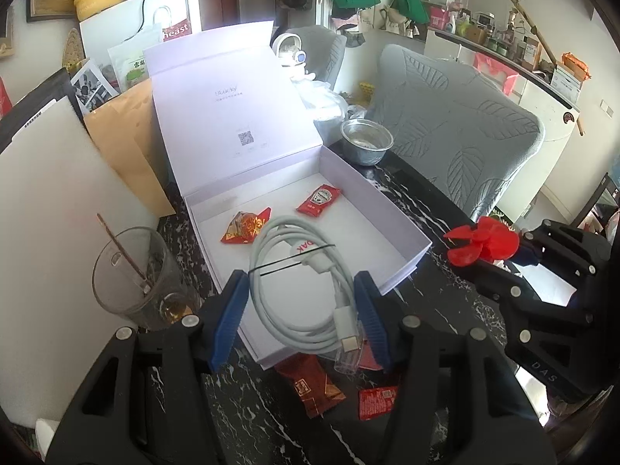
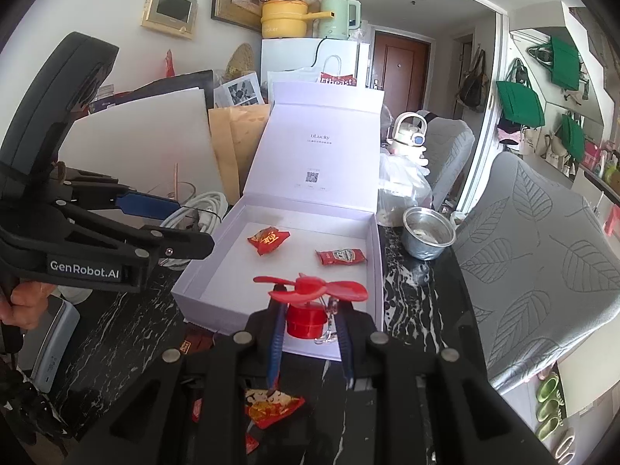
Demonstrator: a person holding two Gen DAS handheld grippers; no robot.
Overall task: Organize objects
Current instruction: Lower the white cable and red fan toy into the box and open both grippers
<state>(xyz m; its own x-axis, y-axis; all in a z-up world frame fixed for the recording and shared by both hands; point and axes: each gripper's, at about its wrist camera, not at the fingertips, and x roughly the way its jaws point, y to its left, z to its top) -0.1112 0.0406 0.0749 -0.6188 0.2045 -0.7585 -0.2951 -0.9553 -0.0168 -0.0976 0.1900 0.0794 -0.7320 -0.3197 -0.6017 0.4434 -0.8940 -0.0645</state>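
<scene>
Count: one open white cardboard box with hinged lid (image 1: 391,209) on the black marble-patterned bench (image 1: 438,209); two hand-held grippers; one coiled white charging cable (image 1: 306,290); one red plastic fan with propeller blades (image 2: 310,290).

Sachets inside the box: two, a red-and-gold crinkled snack packet (image 1: 244,226) and a red ketchup sachet (image 1: 318,200). Loose red packets on the bench in front of the box: at least three (image 1: 310,385), partly covered by gripper frames, so the exact number is unclear.

Left hand-held gripper (image 1: 306,317): blue pads clamp the cable coil on both sides, held above the box's near-left corner. A clear cap on the plug end blurs against the packets below.

Right hand-held gripper (image 2: 310,333): pads clenched on the fan's round red base, held just above the box's near edge; a small metal ring hangs beside it, hard to make out.

Other containers: one clear glass tumbler (image 1: 128,275) holding a stirring stick and some amber liquid; one small steel bowl (image 1: 366,141), contents indistinct.
</scene>
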